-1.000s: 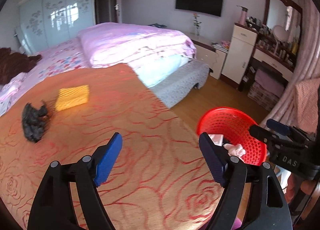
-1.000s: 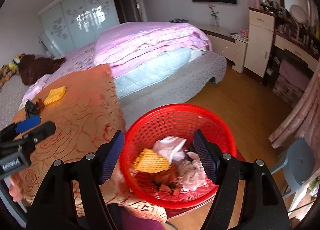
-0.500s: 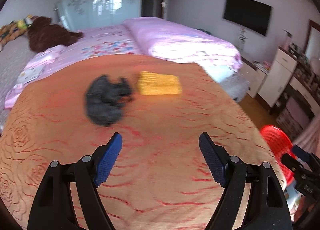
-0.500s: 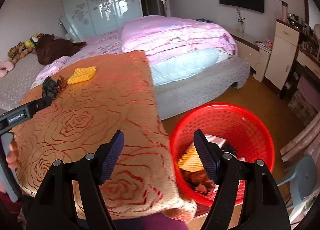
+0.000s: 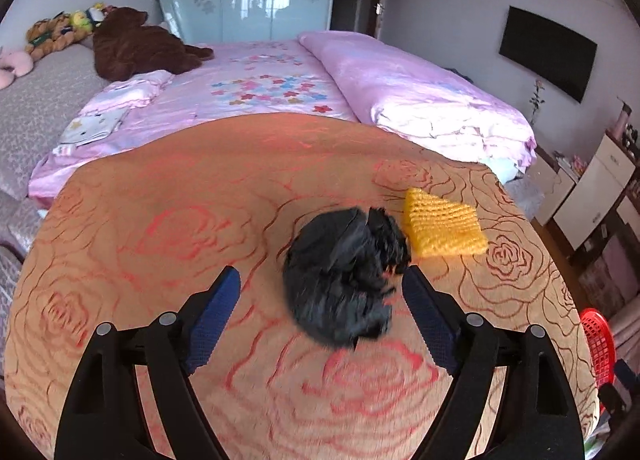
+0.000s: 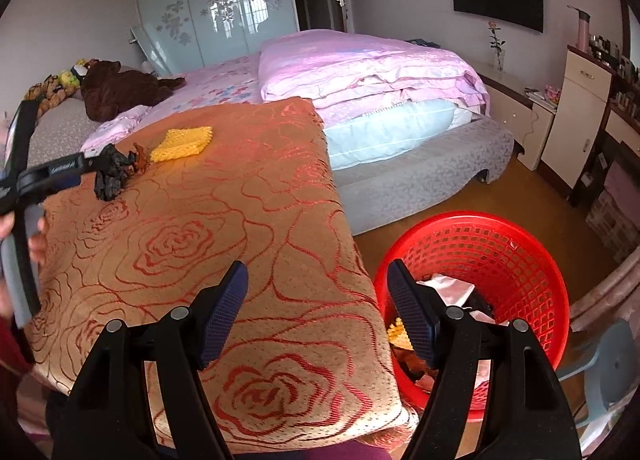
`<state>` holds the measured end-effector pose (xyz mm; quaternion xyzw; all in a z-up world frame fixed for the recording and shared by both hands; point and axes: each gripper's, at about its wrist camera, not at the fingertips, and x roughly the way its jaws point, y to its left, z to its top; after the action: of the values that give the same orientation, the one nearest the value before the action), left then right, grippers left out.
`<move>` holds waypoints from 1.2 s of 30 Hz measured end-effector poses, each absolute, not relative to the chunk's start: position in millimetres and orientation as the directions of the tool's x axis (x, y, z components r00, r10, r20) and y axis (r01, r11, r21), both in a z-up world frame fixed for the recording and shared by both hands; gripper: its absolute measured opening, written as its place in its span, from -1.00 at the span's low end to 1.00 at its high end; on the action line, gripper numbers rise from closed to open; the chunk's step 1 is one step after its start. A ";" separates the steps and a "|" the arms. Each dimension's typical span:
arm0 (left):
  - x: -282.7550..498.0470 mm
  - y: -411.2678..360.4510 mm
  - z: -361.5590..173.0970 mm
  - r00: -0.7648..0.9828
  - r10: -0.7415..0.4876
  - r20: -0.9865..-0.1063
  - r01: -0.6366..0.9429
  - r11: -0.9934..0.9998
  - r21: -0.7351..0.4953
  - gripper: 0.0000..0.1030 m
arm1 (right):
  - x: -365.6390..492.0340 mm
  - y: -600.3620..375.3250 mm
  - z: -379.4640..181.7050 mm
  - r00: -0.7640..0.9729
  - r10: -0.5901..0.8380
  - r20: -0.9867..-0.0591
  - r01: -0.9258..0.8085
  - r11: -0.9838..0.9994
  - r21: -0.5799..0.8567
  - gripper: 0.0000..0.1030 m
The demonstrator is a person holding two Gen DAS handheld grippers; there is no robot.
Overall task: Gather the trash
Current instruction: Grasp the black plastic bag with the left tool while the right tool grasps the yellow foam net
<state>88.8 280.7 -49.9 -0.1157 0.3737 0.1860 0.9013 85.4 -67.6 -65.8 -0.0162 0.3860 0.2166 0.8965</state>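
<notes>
A crumpled black bag [image 5: 344, 276] lies on the orange rose-patterned cloth [image 5: 180, 244], with a yellow wafer-like piece [image 5: 442, 228] just to its right. My left gripper [image 5: 320, 316] is open, its blue pads flanking the near side of the black bag. In the right wrist view the same bag [image 6: 112, 176] and yellow piece [image 6: 182, 144] lie far left, beside the left gripper's fingers [image 6: 60, 172]. My right gripper [image 6: 316, 312] is open and empty over the cloth's right edge, next to the red mesh basket [image 6: 516, 256] that holds trash.
A pink-covered bed [image 6: 360, 72] lies behind the cloth. A brown plush bear [image 5: 136, 44] lies at its head. White cabinets [image 6: 580, 108] and a dresser stand along the right wall. A blue stool [image 6: 608, 360] stands beside the basket on the wood floor.
My left gripper has swung from the basket side to the black bag, which now sits between its open pads. My right gripper has shifted left off the basket to the cloth's edge.
</notes>
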 end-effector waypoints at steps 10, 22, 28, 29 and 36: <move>111.6 283.4 -65.5 0.632 0.243 -0.736 -0.397 0.917 -0.039 0.41 | 96.7 -79.7 -74.0 0.590 0.371 -0.717 -0.360 0.916 0.178 0.35; 76.8 271.1 -66.1 0.629 0.244 -0.738 -0.402 0.915 -0.040 -0.21 | 89.2 -66.8 -70.9 0.586 0.388 -0.711 -0.393 0.904 0.170 0.35; 45.8 265.4 -69.3 0.612 0.275 -0.742 -0.447 0.894 -0.037 -0.21 | 87.9 -51.3 -69.0 0.581 0.398 -0.710 -0.418 0.895 0.159 0.35; 43.3 263.4 -71.2 0.604 0.288 -0.743 -0.456 0.890 -0.026 -0.21 | 88.5 -47.2 -67.8 0.580 0.400 -0.709 -0.422 0.893 0.158 0.35; 37.1 265.9 -73.2 0.601 0.274 -0.751 -0.475 0.878 -0.060 -0.20 | 113.4 14.1 -47.8 0.568 0.442 -0.694 -0.504 0.854 0.131 0.35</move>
<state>37.1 265.9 -73.2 -0.1277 0.3935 0.2113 0.8856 113.4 14.1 -47.8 -0.0407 0.3802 0.2673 0.8845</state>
